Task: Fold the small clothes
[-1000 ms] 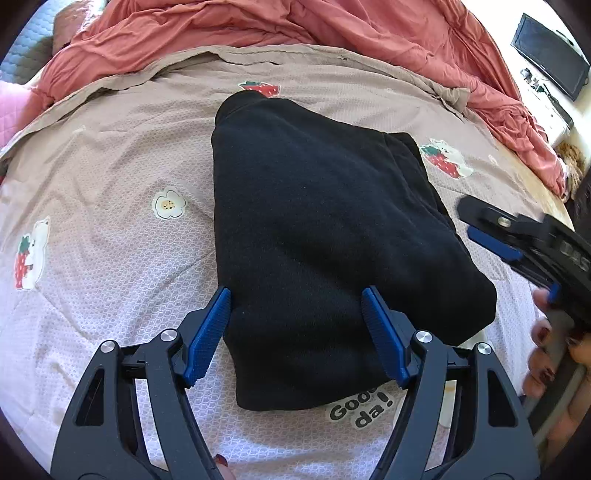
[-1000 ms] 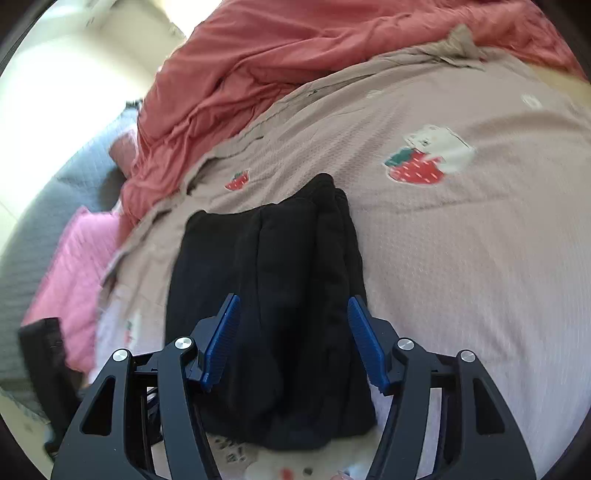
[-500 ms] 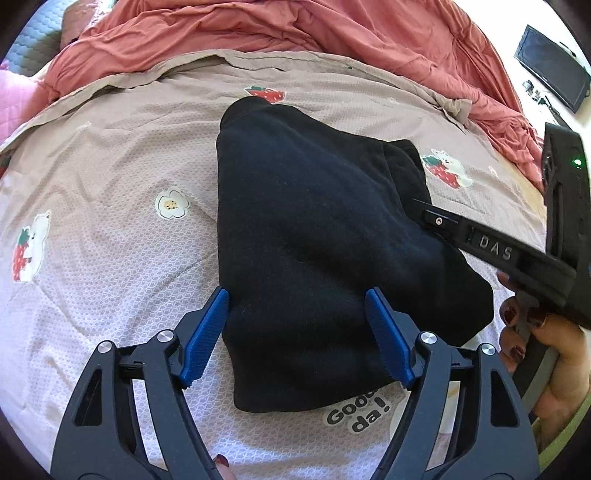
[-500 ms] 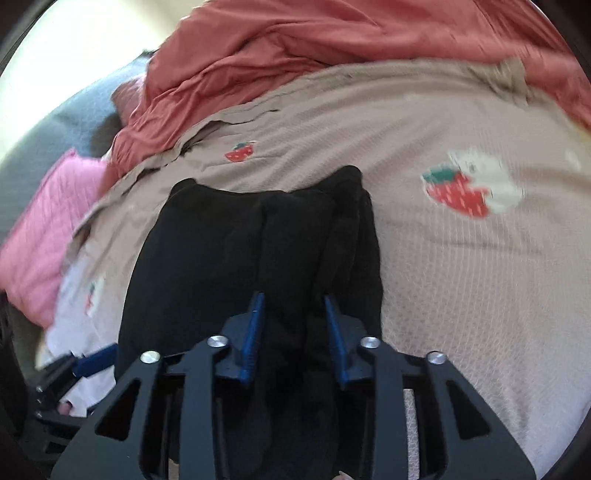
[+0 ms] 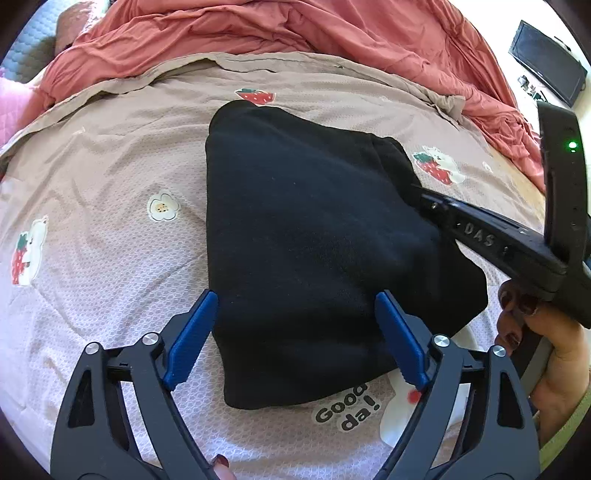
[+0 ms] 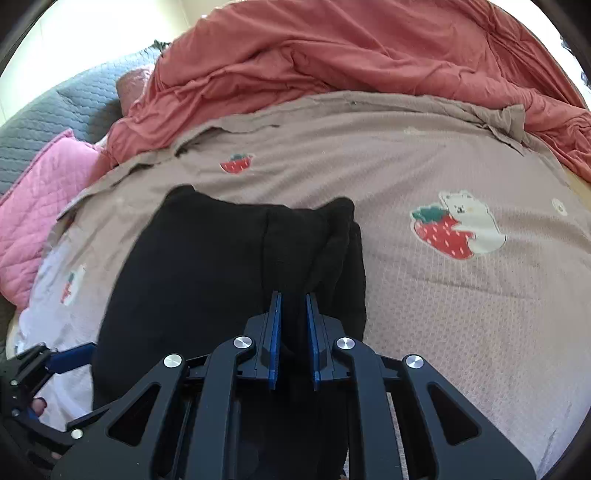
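A folded black garment lies on the beige strawberry-print bedspread. My left gripper is open, its blue fingers on either side of the garment's near end. My right gripper is shut on a fold at the garment's right side. It also shows in the left wrist view, reaching in from the right onto the cloth, held by a hand.
A crumpled red duvet lies along the far side of the bed. A pink quilted pillow and grey cushion lie at the left. A dark screen stands far right.
My right gripper moved in over the garment's right side and closed from wide open onto a fold. My left gripper stayed open in place.
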`<state>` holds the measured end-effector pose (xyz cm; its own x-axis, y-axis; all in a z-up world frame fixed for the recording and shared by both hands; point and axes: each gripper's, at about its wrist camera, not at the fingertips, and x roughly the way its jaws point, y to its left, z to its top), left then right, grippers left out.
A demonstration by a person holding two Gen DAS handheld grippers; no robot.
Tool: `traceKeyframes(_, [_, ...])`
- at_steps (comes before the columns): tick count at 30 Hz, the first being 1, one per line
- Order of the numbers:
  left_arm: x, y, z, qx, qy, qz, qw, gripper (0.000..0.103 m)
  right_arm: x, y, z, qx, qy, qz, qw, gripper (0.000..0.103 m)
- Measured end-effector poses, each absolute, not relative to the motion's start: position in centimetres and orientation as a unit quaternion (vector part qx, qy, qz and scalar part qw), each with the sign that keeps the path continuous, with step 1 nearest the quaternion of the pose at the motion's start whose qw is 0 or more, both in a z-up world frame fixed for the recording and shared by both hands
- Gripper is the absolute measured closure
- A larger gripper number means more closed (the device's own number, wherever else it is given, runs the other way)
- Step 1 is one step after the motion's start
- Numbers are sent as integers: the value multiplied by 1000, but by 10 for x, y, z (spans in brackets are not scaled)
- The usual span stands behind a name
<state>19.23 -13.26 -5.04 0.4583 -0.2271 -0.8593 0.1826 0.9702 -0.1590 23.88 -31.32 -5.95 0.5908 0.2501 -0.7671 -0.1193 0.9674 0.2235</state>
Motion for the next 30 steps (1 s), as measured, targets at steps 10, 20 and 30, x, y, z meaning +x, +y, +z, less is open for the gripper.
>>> traceKeyframes(10, [192, -134, -57, -3, 509, -122, 852, 18, 242, -326, -74, 106, 466, 85, 874, 72])
traceKeyframes(20, [190, -128, -58, -20, 518, -120, 847, 17, 235, -341, -69, 148, 467, 72, 869, 45])
traceKeyframes(30, [182, -127, -56, -21, 526, -114, 843, 17, 212, -350, -41, 126, 408, 40, 903, 10])
